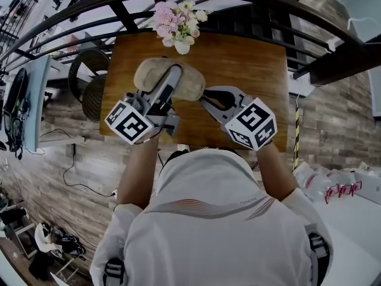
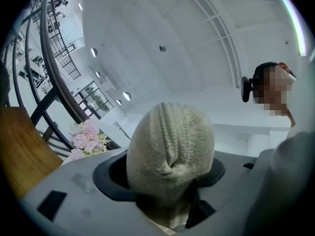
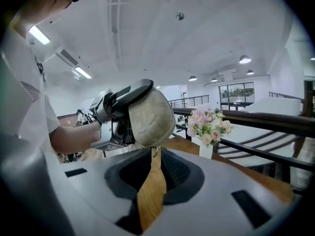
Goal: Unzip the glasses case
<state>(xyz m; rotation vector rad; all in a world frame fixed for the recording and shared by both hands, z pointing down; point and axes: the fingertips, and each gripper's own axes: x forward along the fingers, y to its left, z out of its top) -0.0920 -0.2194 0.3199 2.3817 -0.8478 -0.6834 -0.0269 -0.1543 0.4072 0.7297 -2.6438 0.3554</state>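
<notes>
The glasses case (image 1: pixel 191 83), a beige fabric-covered pouch, is held in the air above the wooden counter (image 1: pixel 250 58), on the near side of a vase of pink flowers (image 1: pixel 178 19) standing at the counter's far edge.

Left claw (image 1: pixel 175 71): clamped across the case. In the left gripper view the case (image 2: pixel 170 141) fills the space between the jaws, both pads pressing its sides, with its seamed end facing the camera. The jaws stand wide, set by the case's thickness.

Right claw (image 1: pixel 208 97): positioned at the case's right end. In the right gripper view the jaws stand a narrow slit apart, with the counter (image 3: pixel 256 176) visible through the gap. The small zip tab (image 3: pixel 156 150) hangs from the case (image 3: pixel 153 113) right at the claw's tips (image 3: pixel 155 154); pad contact with the tab cannot be confirmed. Nothing else lies between the jaws.

The zip's state cannot be read.
</notes>
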